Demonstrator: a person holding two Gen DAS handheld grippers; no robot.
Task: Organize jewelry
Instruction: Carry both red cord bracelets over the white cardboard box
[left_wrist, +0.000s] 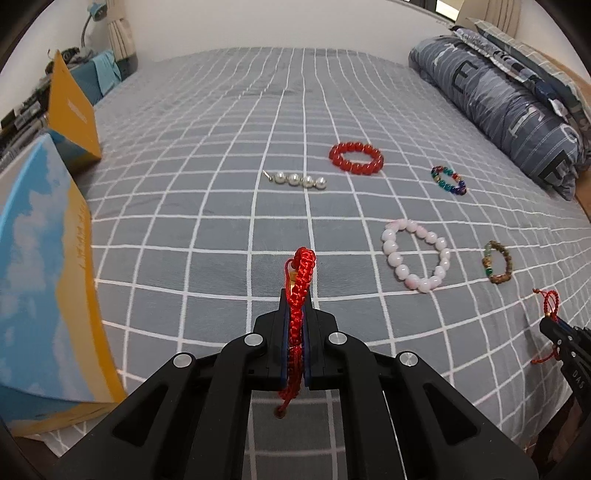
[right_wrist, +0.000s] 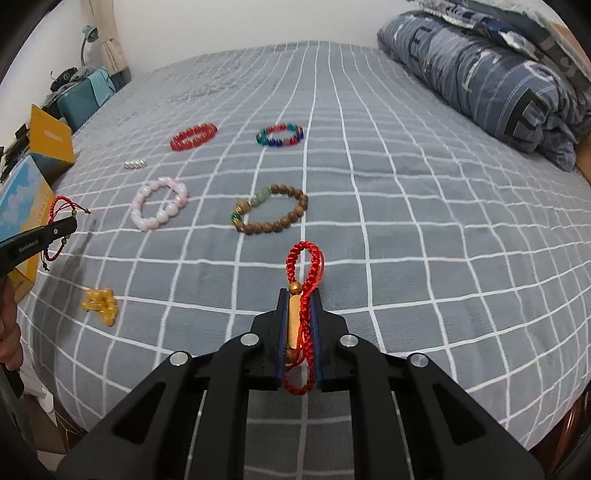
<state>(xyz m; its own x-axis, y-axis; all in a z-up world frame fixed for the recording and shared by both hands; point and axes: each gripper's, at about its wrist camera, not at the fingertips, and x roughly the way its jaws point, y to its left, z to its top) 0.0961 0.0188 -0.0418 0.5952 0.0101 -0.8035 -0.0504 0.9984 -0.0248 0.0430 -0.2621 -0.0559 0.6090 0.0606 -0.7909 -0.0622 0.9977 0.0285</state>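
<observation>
My left gripper (left_wrist: 297, 295) is shut on a red braided cord bracelet (left_wrist: 303, 264) whose loop sticks out past the fingertips. It hangs above the grey checked bedsheet (left_wrist: 207, 221). My right gripper (right_wrist: 300, 295) is shut on a second red braided bracelet (right_wrist: 312, 258) with a gold tube and bead. Each gripper shows at the edge of the other view: the right gripper (left_wrist: 550, 326) with its red cord (left_wrist: 550, 301), and the left gripper (right_wrist: 64, 229) with its cord (right_wrist: 61, 205).
On the sheet lie a red bead bracelet (left_wrist: 369, 168), a pearl strand (left_wrist: 297, 180), a multicolour bracelet (left_wrist: 441, 182), a pink bracelet (left_wrist: 391, 247), a brown bead bracelet (left_wrist: 500, 278) and a yellow piece (right_wrist: 99, 301). An open blue-and-yellow box (left_wrist: 44, 277) stands left, a rolled duvet (left_wrist: 498, 99) right.
</observation>
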